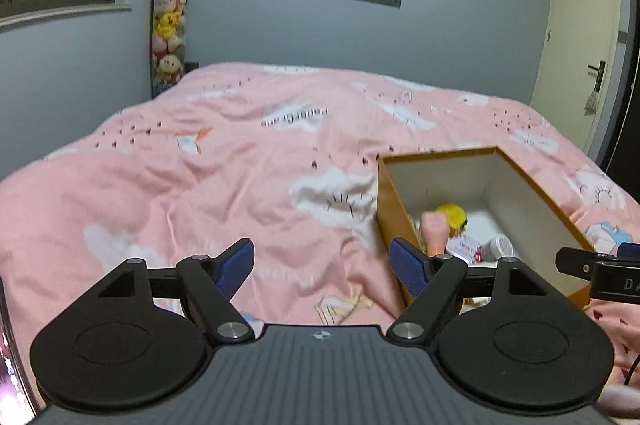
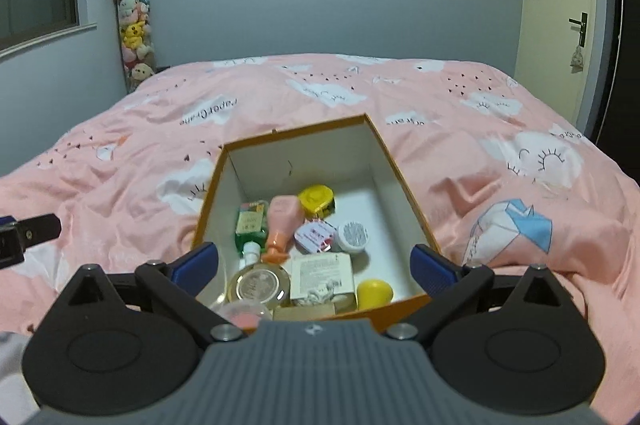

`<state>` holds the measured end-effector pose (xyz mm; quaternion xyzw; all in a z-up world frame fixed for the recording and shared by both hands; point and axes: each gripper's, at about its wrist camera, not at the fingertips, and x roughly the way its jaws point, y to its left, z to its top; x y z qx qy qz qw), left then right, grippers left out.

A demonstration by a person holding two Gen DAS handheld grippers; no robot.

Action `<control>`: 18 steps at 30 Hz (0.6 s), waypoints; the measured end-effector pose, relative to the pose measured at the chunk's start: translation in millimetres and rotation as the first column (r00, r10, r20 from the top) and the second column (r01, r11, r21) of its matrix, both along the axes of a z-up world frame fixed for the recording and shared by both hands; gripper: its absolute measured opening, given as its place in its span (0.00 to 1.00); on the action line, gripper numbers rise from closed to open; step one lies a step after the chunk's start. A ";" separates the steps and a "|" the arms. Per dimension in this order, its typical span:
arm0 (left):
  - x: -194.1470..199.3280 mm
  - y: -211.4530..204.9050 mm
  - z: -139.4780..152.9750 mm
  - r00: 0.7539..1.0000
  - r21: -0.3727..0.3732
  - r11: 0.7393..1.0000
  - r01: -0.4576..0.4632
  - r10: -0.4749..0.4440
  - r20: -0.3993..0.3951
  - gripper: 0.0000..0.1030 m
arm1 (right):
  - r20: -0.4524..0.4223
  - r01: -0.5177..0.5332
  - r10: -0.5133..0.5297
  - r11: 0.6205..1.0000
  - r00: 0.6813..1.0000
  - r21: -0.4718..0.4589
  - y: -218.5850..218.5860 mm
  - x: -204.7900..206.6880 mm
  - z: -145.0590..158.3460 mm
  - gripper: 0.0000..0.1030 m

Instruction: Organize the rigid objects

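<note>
A wide bed (image 2: 280, 113) fills the room, covered by a wrinkled pink duvet (image 1: 224, 177) printed with white clouds, paper cranes and small dark marks. One open orange cardboard box (image 2: 404, 185) with white inner walls sits directly on the duvet, near the bed's near edge and toward its right side.

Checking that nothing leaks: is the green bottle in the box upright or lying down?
Lying down. The green bottle lies flat on the floor of the orange box, its white cap toward the camera.
</note>
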<state>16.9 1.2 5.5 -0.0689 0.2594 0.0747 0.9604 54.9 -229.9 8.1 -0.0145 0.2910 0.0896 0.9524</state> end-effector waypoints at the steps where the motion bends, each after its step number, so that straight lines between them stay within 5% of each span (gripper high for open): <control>1: 0.1 0.3 -1.6 1.000 -0.002 1.000 -0.005 0.005 -0.007 0.88 | -0.008 0.005 -0.005 1.000 1.000 -0.001 0.1 1.4 -2.9 0.97; 7: -0.8 1.0 -11.0 0.996 0.014 1.000 -0.023 0.024 -0.089 0.88 | -0.065 -0.003 0.004 1.000 0.998 0.014 1.1 1.2 -22.1 0.97; 18: 1.5 -3.6 -11.2 0.994 0.043 0.999 -0.022 0.026 -0.104 0.88 | -0.082 -0.015 0.015 1.000 0.997 0.003 5.2 3.4 -28.0 0.97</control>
